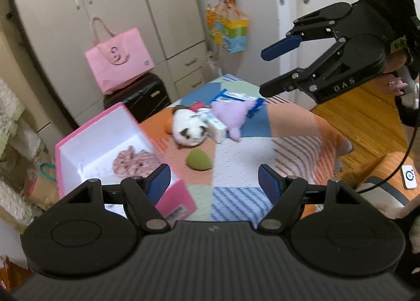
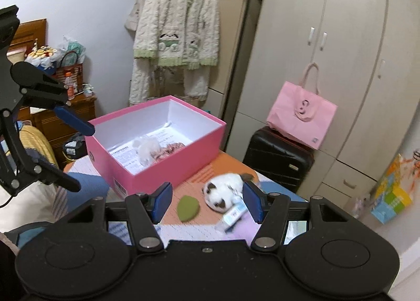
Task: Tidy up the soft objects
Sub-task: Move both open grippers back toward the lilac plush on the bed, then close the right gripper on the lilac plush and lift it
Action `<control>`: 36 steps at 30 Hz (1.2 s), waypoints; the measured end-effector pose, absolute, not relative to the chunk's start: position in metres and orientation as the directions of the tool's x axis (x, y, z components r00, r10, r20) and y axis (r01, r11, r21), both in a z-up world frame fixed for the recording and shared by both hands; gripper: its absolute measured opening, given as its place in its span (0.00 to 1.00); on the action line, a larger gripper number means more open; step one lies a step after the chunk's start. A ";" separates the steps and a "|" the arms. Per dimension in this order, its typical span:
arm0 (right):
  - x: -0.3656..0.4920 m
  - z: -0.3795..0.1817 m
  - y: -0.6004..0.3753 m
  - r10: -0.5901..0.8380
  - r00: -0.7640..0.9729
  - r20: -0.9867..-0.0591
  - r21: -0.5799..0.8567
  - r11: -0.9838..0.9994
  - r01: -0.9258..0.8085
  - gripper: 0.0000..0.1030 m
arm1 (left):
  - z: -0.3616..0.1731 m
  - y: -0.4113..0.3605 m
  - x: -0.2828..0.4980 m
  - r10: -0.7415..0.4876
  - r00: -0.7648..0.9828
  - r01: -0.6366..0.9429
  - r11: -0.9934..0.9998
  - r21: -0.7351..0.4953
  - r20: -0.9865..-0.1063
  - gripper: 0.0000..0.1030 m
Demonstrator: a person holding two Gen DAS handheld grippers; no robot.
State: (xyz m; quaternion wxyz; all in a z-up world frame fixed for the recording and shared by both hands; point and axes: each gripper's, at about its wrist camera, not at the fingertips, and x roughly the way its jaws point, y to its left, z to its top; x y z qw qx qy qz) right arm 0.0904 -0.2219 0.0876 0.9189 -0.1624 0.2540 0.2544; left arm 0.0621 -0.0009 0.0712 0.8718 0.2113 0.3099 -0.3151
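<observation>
L gripper (image 1: 214, 179): jaws roughly half open, nothing between, above patchwork cloth (image 1: 236, 159). R gripper (image 2: 207, 201): jaws apart, empty, in air. Green egg-shaped sponge (image 1: 198, 160) on cloth just beside pink box (image 1: 123, 117). Pink scrunchie (image 1: 135, 163) + white fluffy item (image 2: 148, 150) lie in box. Further on: panda plush (image 1: 190, 129) touching small carton (image 1: 217, 127), purple plush (image 1: 233, 114). Far: pink tote bag (image 1: 119, 61) on black suitcase (image 1: 141, 96).

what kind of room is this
Most likely a bedroom at home: a tall wardrobe lines the wall, fleecy pyjamas hang on a hanger, and a black suitcase stands beside a table with a patchwork cloth.
</observation>
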 end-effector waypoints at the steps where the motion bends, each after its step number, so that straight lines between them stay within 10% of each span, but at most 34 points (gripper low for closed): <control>1: 0.088 0.085 -0.227 0.385 0.743 -0.548 -0.162 0.823 -0.545 0.63 | 0.068 -0.006 0.061 -0.423 0.600 0.689 0.705 0.169 -0.679 0.71; 36: 0.168 -0.051 -0.291 0.317 0.759 -0.569 -0.305 0.775 -0.553 0.63 | -0.047 -0.132 0.202 -0.588 0.459 0.694 0.705 -0.145 -0.665 0.55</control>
